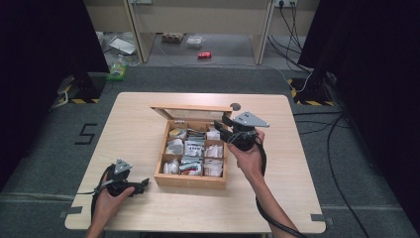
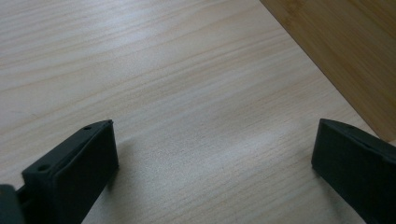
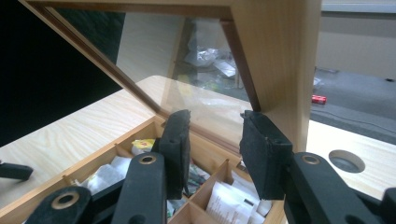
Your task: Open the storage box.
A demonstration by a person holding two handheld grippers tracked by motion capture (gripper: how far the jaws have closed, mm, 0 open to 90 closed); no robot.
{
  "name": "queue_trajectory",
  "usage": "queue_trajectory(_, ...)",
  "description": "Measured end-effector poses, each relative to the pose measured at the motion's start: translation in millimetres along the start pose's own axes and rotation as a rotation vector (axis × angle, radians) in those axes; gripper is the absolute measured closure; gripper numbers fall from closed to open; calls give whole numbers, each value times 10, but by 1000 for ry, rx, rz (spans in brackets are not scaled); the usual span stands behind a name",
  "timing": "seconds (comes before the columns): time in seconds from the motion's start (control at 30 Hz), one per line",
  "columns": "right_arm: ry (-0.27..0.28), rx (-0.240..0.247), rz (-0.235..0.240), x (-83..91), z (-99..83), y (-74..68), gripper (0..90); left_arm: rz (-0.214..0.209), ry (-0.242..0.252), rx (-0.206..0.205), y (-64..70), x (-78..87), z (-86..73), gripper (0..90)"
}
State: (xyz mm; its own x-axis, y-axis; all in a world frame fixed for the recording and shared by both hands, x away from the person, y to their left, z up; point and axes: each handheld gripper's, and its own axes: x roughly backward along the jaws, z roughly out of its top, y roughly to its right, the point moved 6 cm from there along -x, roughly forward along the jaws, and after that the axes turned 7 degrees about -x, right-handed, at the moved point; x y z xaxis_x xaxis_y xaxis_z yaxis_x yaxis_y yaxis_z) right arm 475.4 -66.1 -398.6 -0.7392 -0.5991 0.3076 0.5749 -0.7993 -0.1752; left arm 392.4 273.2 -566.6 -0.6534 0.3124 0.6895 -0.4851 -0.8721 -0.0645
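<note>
Wooden tea box (image 1: 190,179) sits mid-table (image 1: 282,198), hinged lid (image 1: 191,112) standing open at the far edge. The compartments hold sachets (image 1: 194,148) and small packets.

Right gripper (image 1: 221,126) hovers over the box's far right corner, beside the lid's right end. In the right gripper view its jaws stand apart around nothing, with the lid's wooden frame (image 3: 275,65) and clear pane (image 3: 187,70) just beyond the pads (image 3: 176,140).

Left gripper (image 1: 143,183) rests low on the table near the box's near left corner, jaws spread wide, nothing between them; the box wall (image 2: 345,56) shows at the edge of its view.

Handling judgement: the lid looks light and stiff, swinging freely on its hinge; the pane is likely fragile or scratch-prone. Best hold is the wooden frame at the free edge or right corner, not the pane. The box itself may slide when the lid is pushed, so bracing it with the left gripper seems prudent.
</note>
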Motion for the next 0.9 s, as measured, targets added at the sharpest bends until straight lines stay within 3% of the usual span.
queue_trajectory(0.9,-30,34,-101,-374,139,145,608,1,1,-1,0,-1,0,0)
